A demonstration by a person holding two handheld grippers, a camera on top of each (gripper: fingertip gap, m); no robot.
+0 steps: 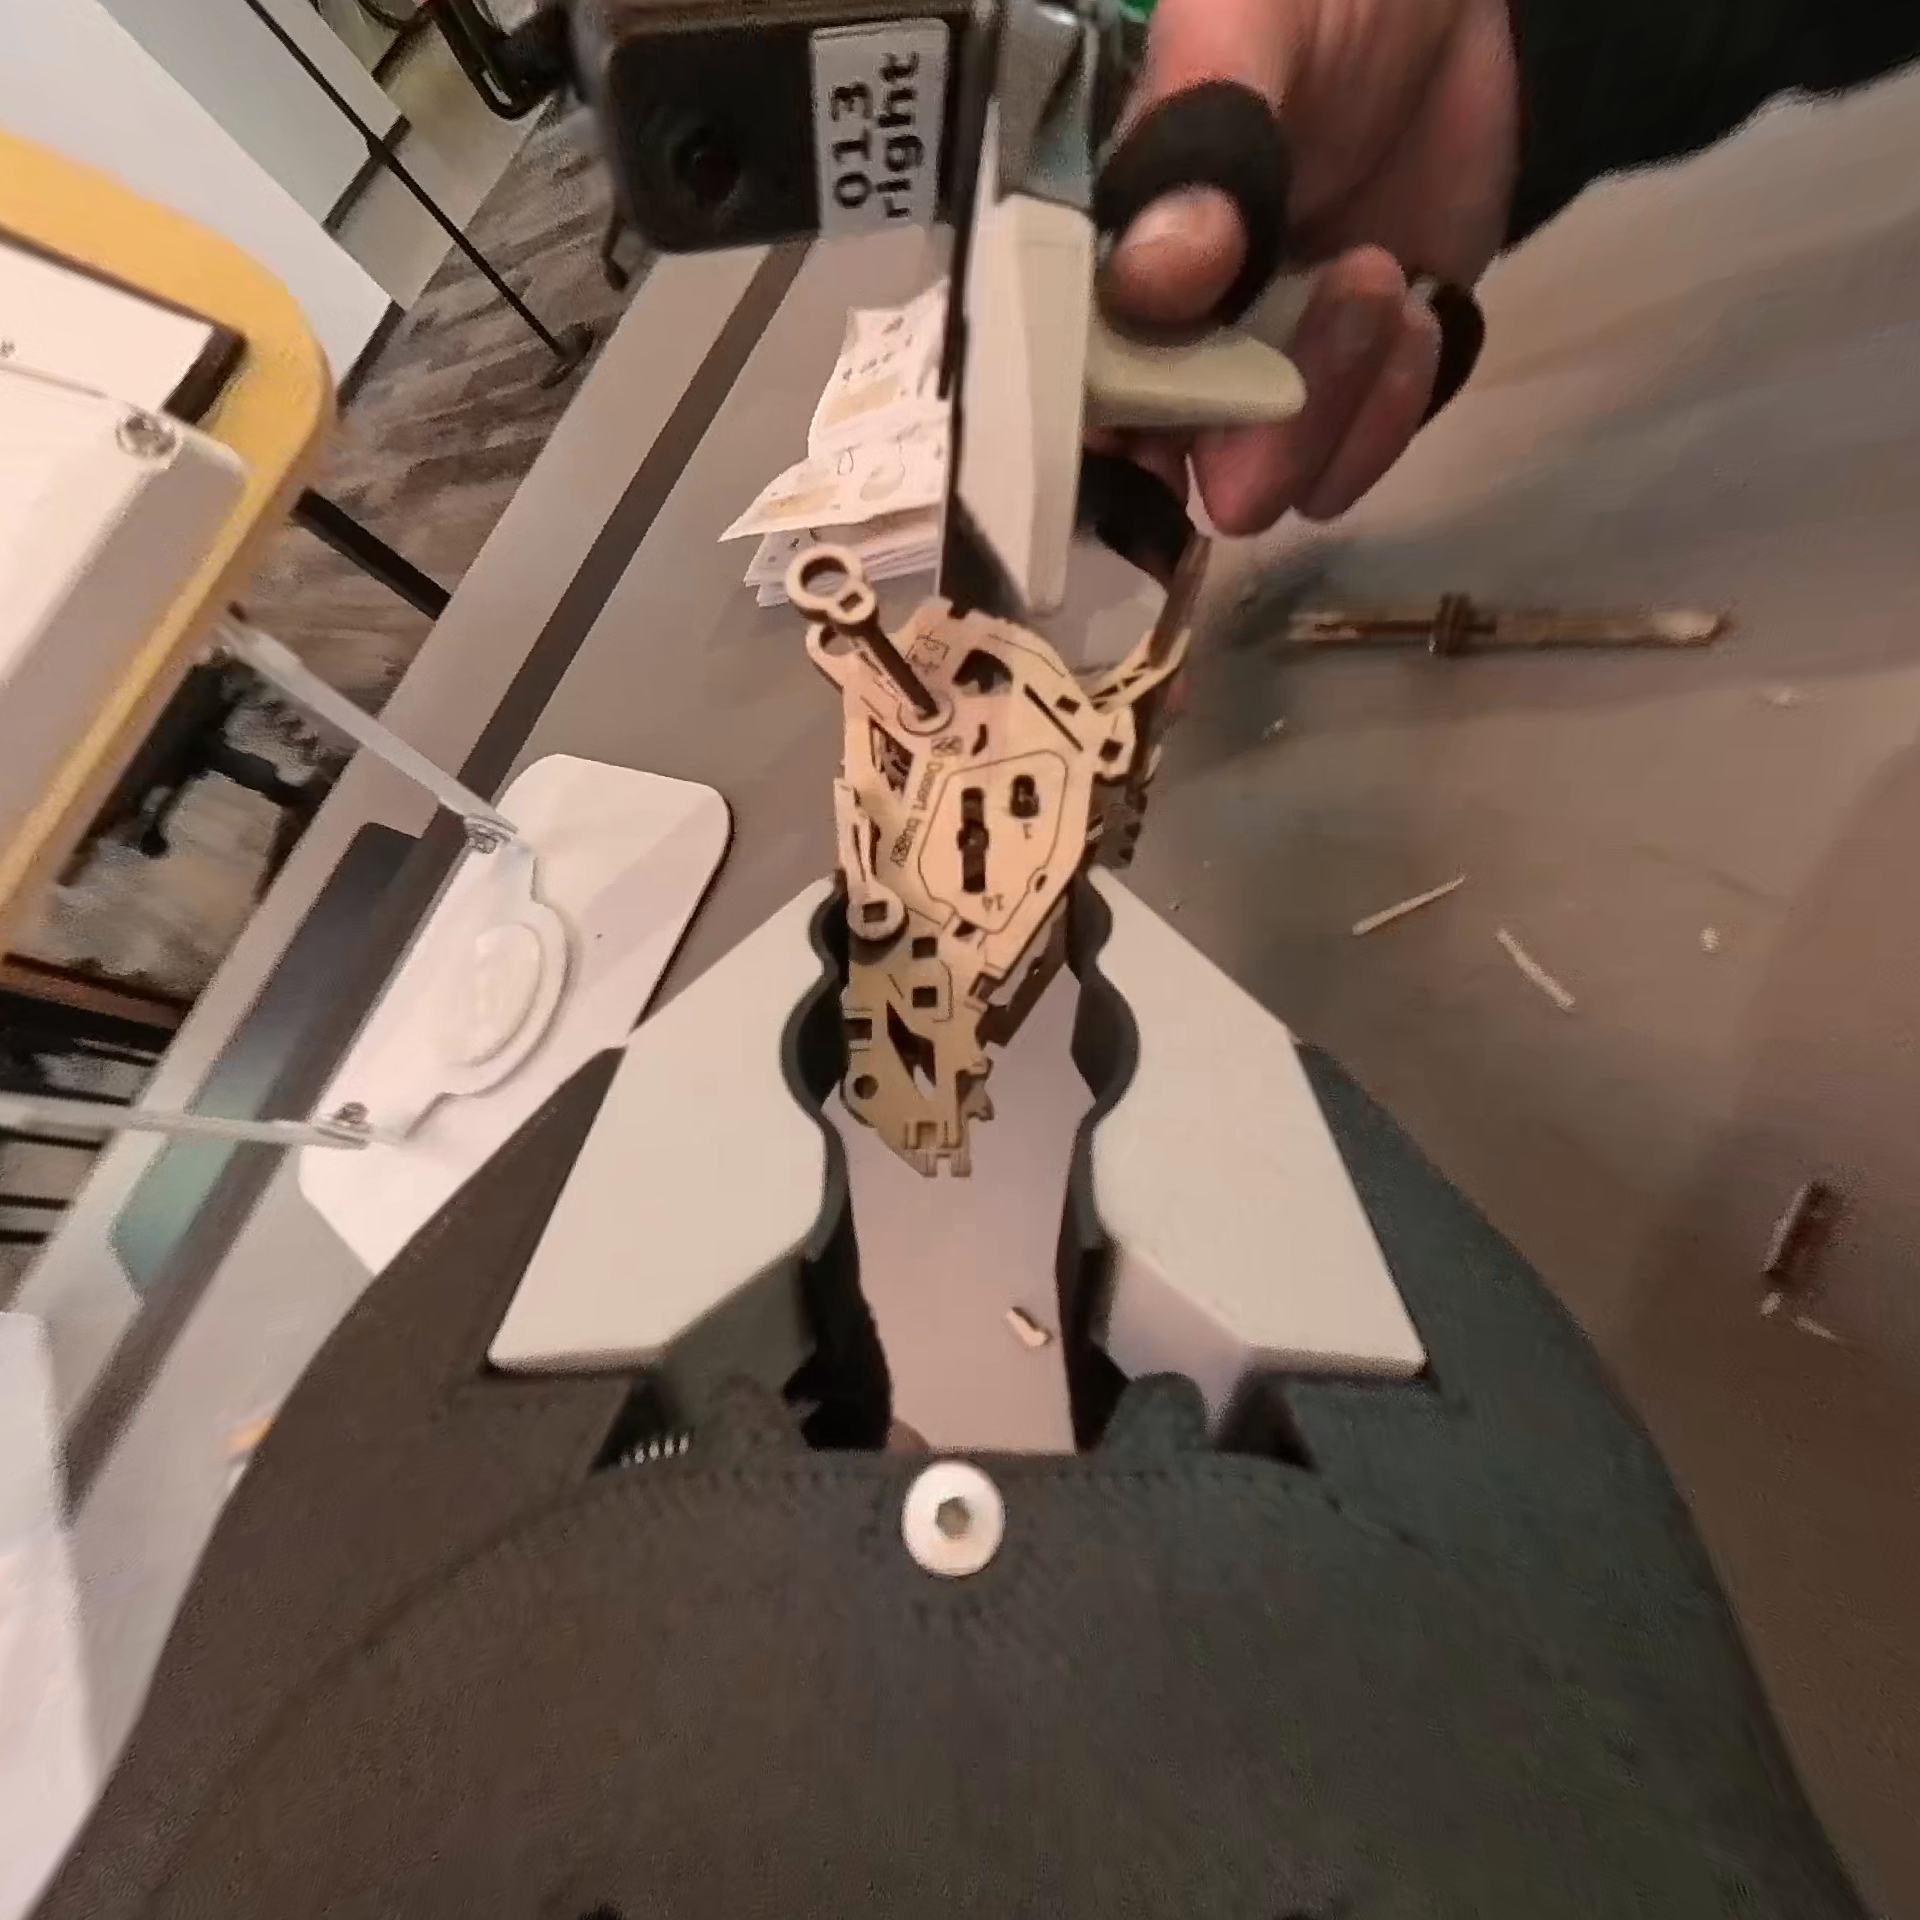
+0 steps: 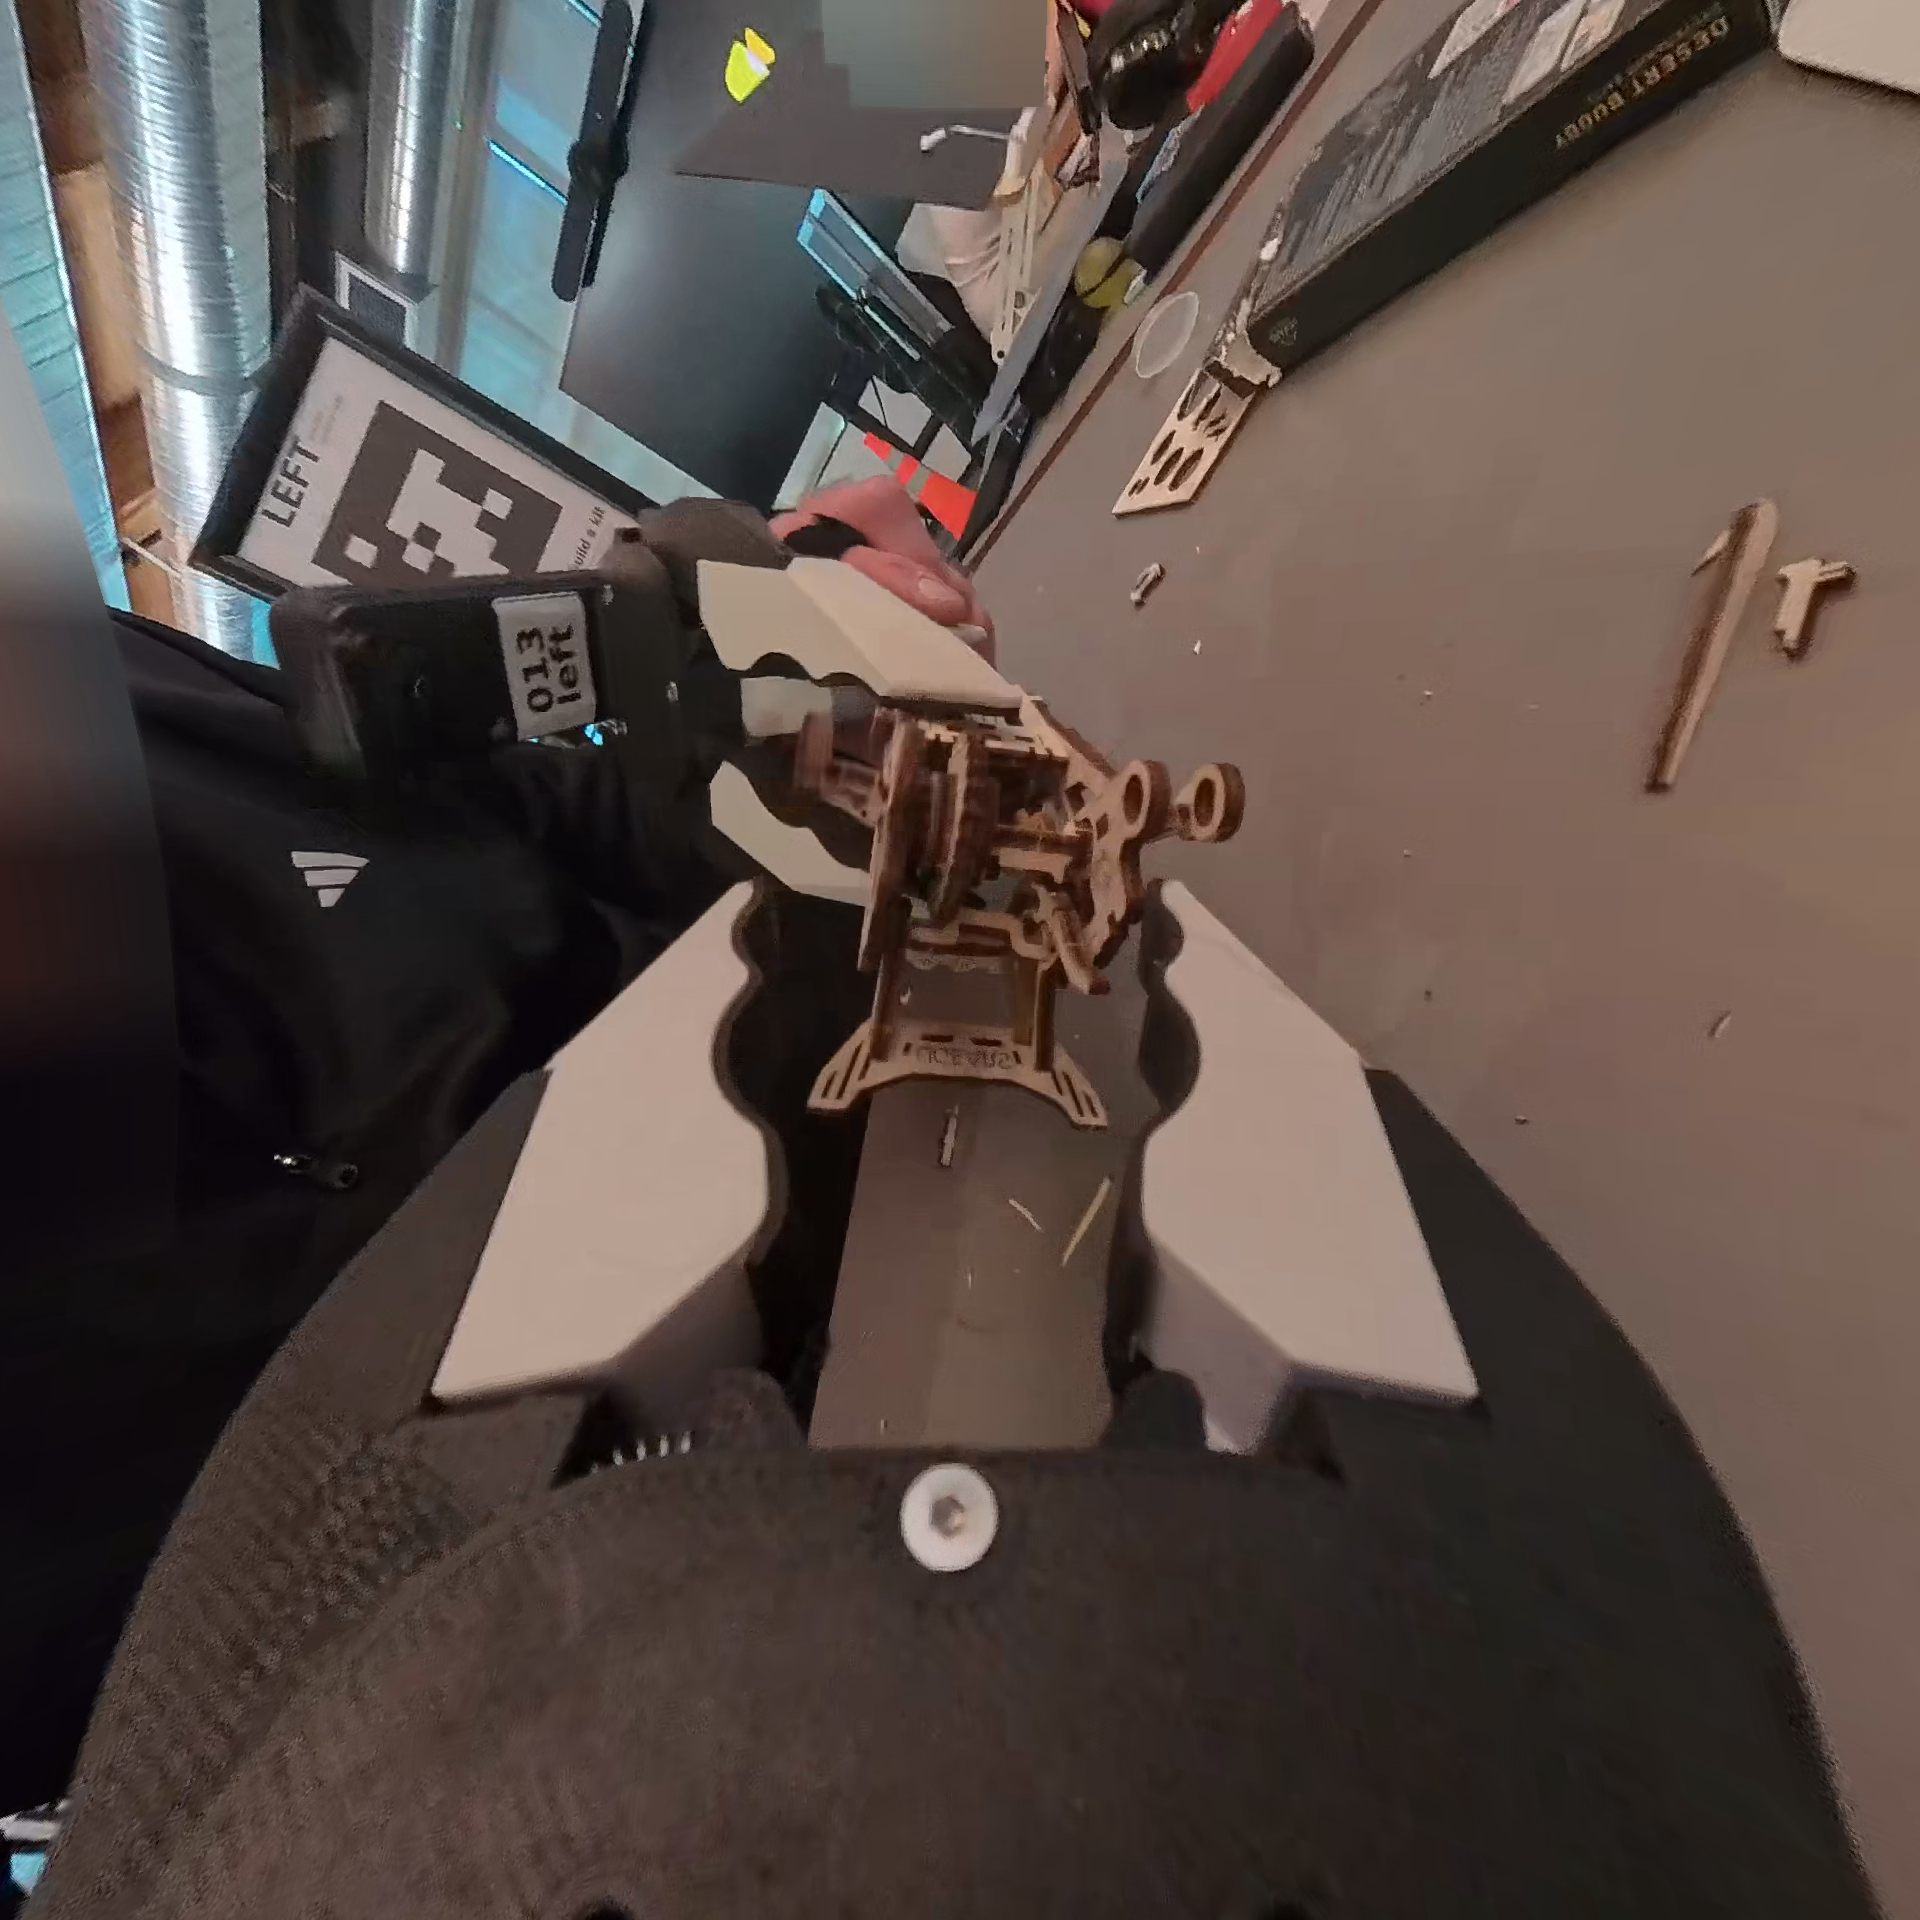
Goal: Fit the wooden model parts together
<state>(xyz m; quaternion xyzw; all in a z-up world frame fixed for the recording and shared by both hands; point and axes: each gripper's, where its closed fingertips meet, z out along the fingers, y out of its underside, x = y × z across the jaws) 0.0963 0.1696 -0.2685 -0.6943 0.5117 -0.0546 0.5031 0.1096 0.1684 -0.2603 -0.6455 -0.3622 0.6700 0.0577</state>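
A partly built wooden model (image 1: 961, 862), layered from thin laser-cut plywood with scorched dark edges and small slots, sits clamped between the pale, wavy-edged fingers (image 1: 717, 1049) of the left gripper (image 1: 961, 935), held clear above the grey table (image 1: 1558, 1039). Seen from the other side, the right gripper (image 2: 961, 935) has its jaws spread wide around the model's splayed base, neither pad pressing on it. The likely risk: with only one grip bearing the fragile assembly, a clumsy squeeze or twist from the right could snap a thin strut or pry the model out of the left jaws, and the protruding ring-ended key (image 1: 831, 582) could catch on a finger. Splinters (image 1: 1527, 966) and a loose axle piece (image 1: 1496, 623) litter the matte tabletop beyond. Farther off lie a folded instruction leaflet (image 1: 862, 457), two loose wooden parts (image 2: 1714, 655), a punched-out plywood sheet (image 2: 1184, 447) and the dark kit box (image 2: 1475, 177).
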